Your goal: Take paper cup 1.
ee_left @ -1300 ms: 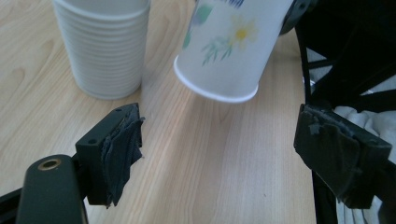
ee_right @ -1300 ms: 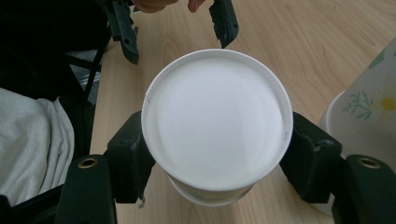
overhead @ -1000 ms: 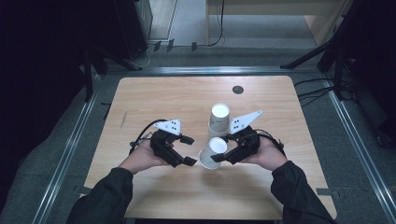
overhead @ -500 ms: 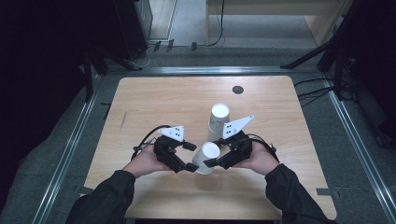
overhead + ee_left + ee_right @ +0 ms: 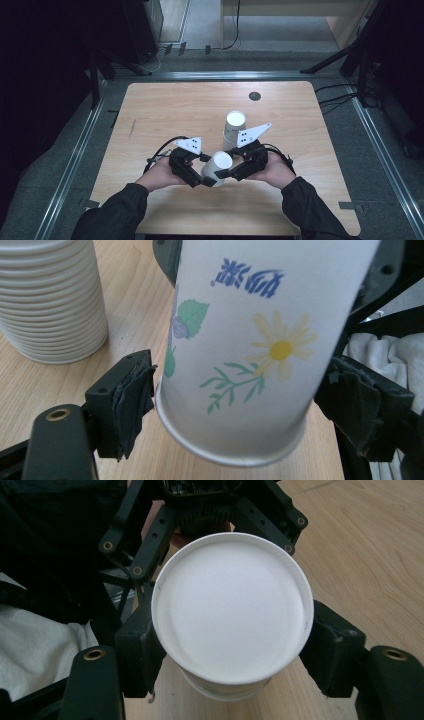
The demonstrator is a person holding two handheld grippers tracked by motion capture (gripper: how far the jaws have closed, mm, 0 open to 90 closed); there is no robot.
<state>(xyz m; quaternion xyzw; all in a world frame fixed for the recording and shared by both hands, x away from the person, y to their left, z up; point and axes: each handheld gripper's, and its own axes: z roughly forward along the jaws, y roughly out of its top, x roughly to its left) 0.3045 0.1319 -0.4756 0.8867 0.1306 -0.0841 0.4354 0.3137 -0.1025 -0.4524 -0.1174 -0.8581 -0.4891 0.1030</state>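
So both grippers were bunched up over the near middle of the wooden table (image 5: 165, 107), with one paper cup (image 5: 217, 169) between them, tipped over on its side and held up off the surface. The right gripper (image 5: 224, 173) was clamped on it: in the right gripper view its two black jaws pressed against either side of the cup (image 5: 232, 612), just below the rolled rim, and you were looking straight into the white inside. The left gripper (image 5: 204, 181) came in from the other side. In the left gripper view the cup's (image 5: 255, 347) outside, with a yellow daisy, green leaves and some blue lettering, sat between the jaws. The left pad (image 5: 132, 405) looked right at the cup's edge, but the right pad stood a bit clear of it, so I'd call those jaws apart and not really squeezing. A stack of white paper cups (image 5: 233, 129) stood upright on the table just beyond the hands, close to the right gripper; it also showed at the top left of the left gripper view (image 5: 50, 300).
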